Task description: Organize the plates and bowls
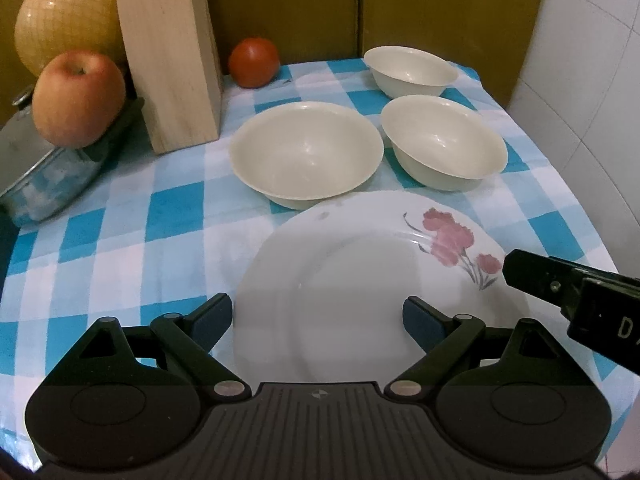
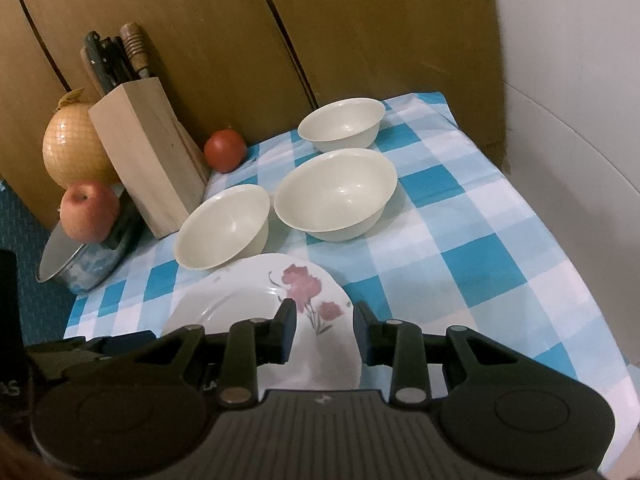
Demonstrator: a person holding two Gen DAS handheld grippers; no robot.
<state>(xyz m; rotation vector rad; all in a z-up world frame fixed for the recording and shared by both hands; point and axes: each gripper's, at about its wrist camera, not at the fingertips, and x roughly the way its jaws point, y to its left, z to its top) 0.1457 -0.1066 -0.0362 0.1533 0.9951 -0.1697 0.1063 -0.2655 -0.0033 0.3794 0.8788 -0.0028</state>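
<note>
Fruit and kitchenware filled the upper left of the left wrist view: a netted yellow pomelo (image 1: 60, 16), a red apple (image 1: 78, 98) resting on a metal pot (image 1: 48, 176), and a wooden knife block (image 1: 168, 56) just beside them. To the right of the block sat a tomato (image 1: 254, 62) at the back edge of the blue-checked cloth (image 1: 120, 240). Three cream bowls stood at centre and upper right: a large bowl (image 1: 306, 152), a middle bowl (image 1: 444, 142) just beside it, and a far bowl (image 1: 410, 70) behind. Below them, in the lower middle of the frame, lay the flowered plate (image 1: 360, 280), flat on the cloth, its far rim close to the large bowl. The left gripper (image 1: 318, 314) hovered over the plate's near part with jaws spread wide, nothing between them. At the right edge the right gripper (image 1: 560, 292) reached in over the plate's rim.

In the right wrist view, the right gripper (image 2: 325, 330) stood narrow, fingers either side of the plate's (image 2: 240, 304) right rim; whether the pads pressed it could not be told.
</note>
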